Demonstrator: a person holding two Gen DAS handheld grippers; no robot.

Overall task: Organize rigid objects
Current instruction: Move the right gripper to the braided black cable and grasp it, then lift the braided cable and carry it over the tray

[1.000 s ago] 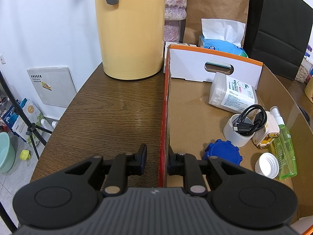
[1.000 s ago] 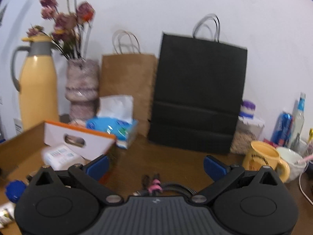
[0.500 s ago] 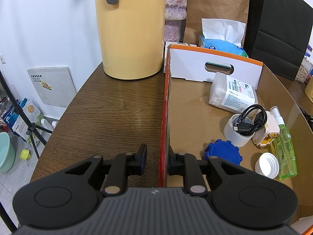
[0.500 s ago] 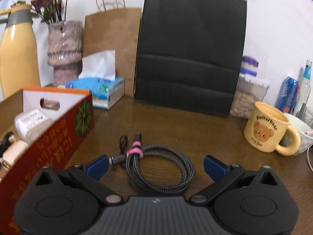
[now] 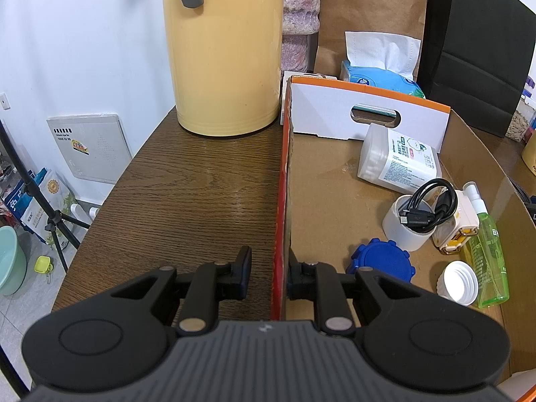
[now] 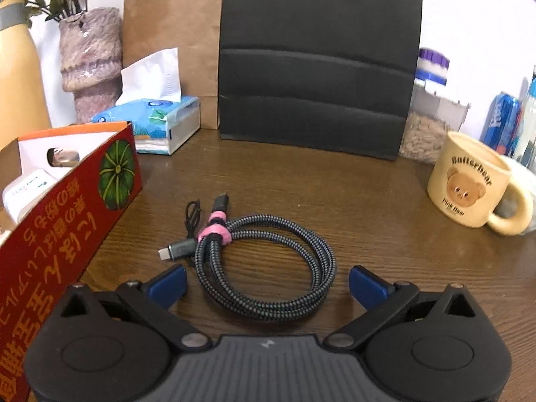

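Note:
My left gripper [image 5: 268,273] is shut on the left wall of the red cardboard box [image 5: 280,201], one finger on each side. Inside the box lie a white wipes container [image 5: 398,162], a white cup holding a black cable [image 5: 418,217], a blue lid [image 5: 382,261], a white cap [image 5: 457,283], a white and yellow plug [image 5: 457,231] and a green spray bottle [image 5: 487,254]. My right gripper [image 6: 268,284] is open and empty. It hovers low over a coiled grey braided cable with a pink tie [image 6: 268,264] on the table, which lies between its fingers. The box [image 6: 67,221] stands to its left.
A yellow thermos jug [image 5: 224,53], a vase [image 6: 90,63], a tissue pack [image 6: 157,120], a brown paper bag [image 6: 174,33] and a black bag [image 6: 318,63] stand at the back. A bear mug [image 6: 469,184], a jar and a can stand right. The table edge [image 5: 110,194] is at the left.
My right gripper has tilted down and moved closer to the coiled cable, which now lies between its open fingers. My left gripper has stayed on the box wall.

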